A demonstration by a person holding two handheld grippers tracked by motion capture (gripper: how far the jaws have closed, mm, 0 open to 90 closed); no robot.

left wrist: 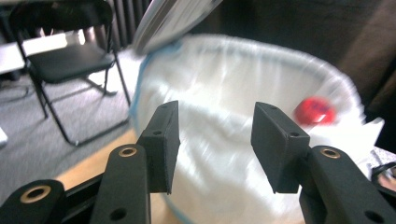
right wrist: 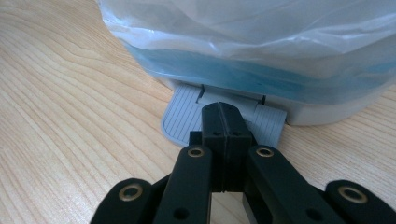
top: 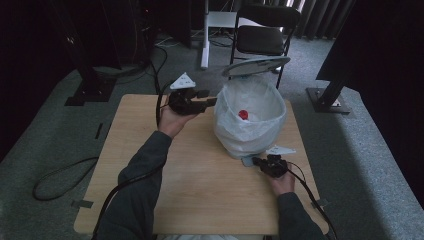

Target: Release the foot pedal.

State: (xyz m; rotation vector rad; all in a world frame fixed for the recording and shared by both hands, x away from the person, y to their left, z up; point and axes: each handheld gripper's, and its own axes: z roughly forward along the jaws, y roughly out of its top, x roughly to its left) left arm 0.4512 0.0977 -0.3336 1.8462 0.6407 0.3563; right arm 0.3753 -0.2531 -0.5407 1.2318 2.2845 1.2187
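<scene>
A small pedal bin [top: 235,136] lined with a white plastic bag [left wrist: 224,74] stands on the right half of the wooden table, its grey lid [top: 256,65] tilted up. A red round thing [top: 243,114] lies inside the bag [left wrist: 315,111]. My left gripper [top: 206,98] hovers just left of the bin's rim, open with nothing between its fingers [left wrist: 215,116]. My right gripper [top: 254,161] is shut, its tips [right wrist: 221,109] resting on the bin's grey ribbed pedal [right wrist: 180,119] at the base, under the blue bin wall [right wrist: 243,74].
The table [top: 200,200] has bare wood in front and to the left of the bin. Behind it a black folding chair [top: 262,35] stands on the carpet, with black stand bases [top: 90,92] at both sides and a cable [top: 55,180] looping on the floor at left.
</scene>
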